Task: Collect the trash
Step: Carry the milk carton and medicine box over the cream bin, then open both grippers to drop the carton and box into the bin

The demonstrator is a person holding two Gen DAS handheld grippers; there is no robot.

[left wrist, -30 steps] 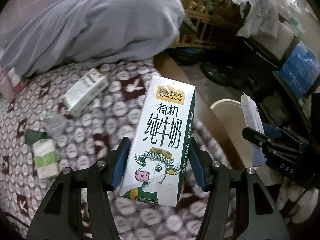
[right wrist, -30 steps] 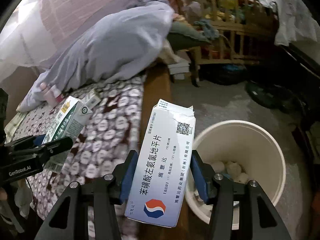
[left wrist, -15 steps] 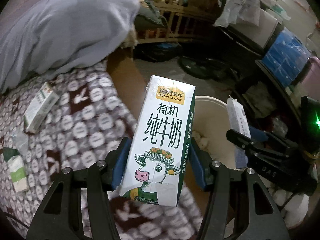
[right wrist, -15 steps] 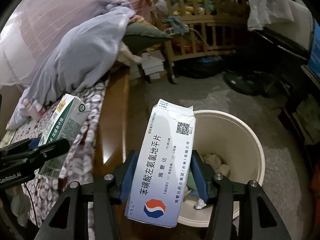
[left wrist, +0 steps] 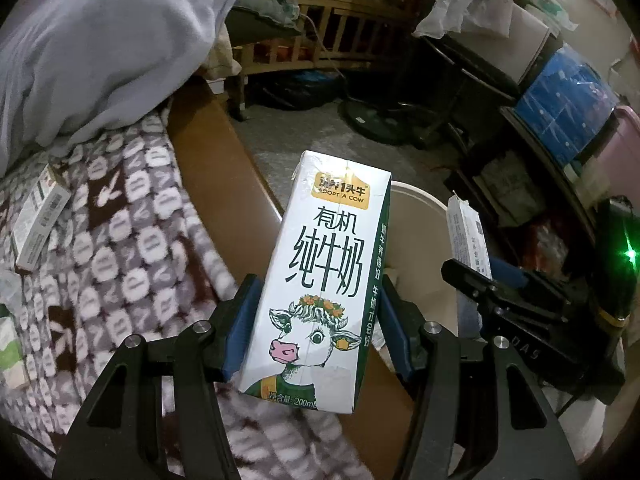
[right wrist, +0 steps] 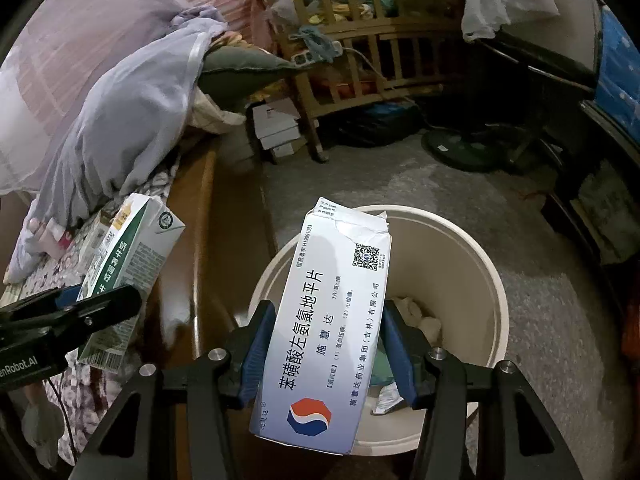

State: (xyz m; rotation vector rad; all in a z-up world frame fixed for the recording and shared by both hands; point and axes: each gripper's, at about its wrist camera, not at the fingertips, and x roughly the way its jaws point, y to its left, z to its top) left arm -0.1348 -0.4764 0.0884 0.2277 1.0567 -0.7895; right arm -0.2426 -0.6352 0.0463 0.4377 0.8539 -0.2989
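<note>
Clawed carton [left wrist: 320, 284] — box [right wrist: 324, 332] over bin [right wrist: 472, 264]

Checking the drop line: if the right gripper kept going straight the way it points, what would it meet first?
Probably the bin: the right gripper, shut on the medicine box, points down into its open mouth, though depth is unclear.

Mounted on each gripper, fisheye, aimed forward and steeply down along the fingers. Left wrist view: looked close over the milk carton [left wrist: 324, 284] toward bed edge [left wrist: 216, 168] and bucket [left wrist: 420, 216]. Right wrist view: looked over the medicine box [right wrist: 328, 320] into the bucket [right wrist: 492, 280]. Shared: bucket, bed edge, crib [right wrist: 360, 32], each other's gripper.
</note>
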